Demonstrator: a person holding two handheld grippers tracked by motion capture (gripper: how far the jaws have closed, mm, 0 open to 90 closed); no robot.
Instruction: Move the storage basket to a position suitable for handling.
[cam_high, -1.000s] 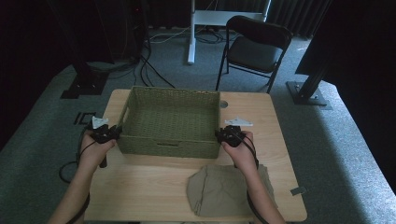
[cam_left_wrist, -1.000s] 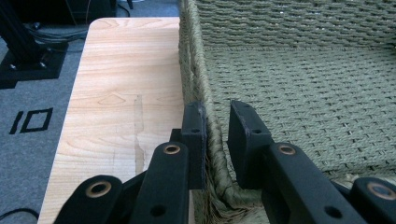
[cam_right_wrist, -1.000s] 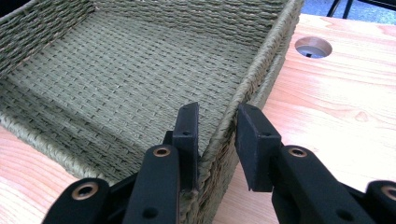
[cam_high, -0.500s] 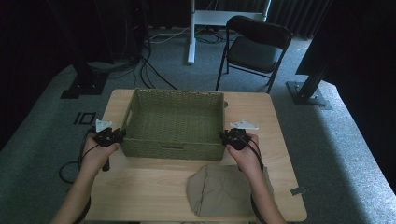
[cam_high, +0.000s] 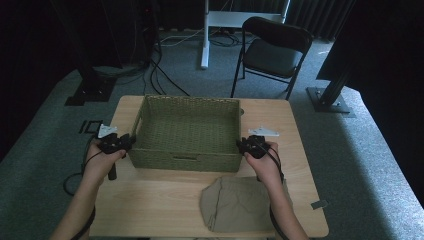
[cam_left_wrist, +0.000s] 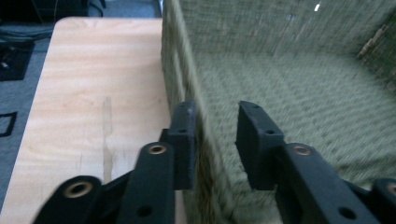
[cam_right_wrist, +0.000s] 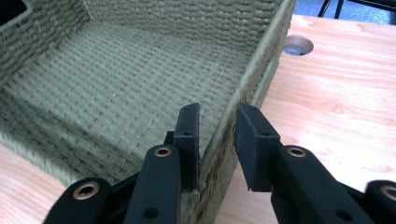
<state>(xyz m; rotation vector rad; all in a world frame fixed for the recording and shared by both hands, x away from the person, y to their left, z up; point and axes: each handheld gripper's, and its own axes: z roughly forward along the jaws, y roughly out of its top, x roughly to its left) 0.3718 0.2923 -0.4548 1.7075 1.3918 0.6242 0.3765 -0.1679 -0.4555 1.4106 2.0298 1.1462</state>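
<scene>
Basket (cam_high: 187, 132) has slid a bit toward the person's edge of the worktop (cam_high: 160, 200) since the earlier frames, both hands coming back with it; left jaws have just been opening.

High view: green woven basket sits mid-worktop. Left gripper (cam_high: 122, 142) at its left wall, right gripper (cam_high: 246, 146) at its right wall. Folded khaki cloth (cam_high: 240, 202) lies just in front of the basket, near the right forearm. Black folding chair (cam_high: 272, 52) stands beyond the worktop.

Left gripper view: left gripper (cam_left_wrist: 215, 140) straddles the basket wall (cam_left_wrist: 187, 84), one jaw outside, one inside; inner jaw stands clear of the weave, narrow gap, grip loosened.

Right gripper view: right gripper (cam_right_wrist: 217, 147) straddles the other wall (cam_right_wrist: 261, 60); inside jaw against the weave, outside jaw a little off it, narrow. Round hole (cam_right_wrist: 297, 45) in the worktop just beyond.
</scene>
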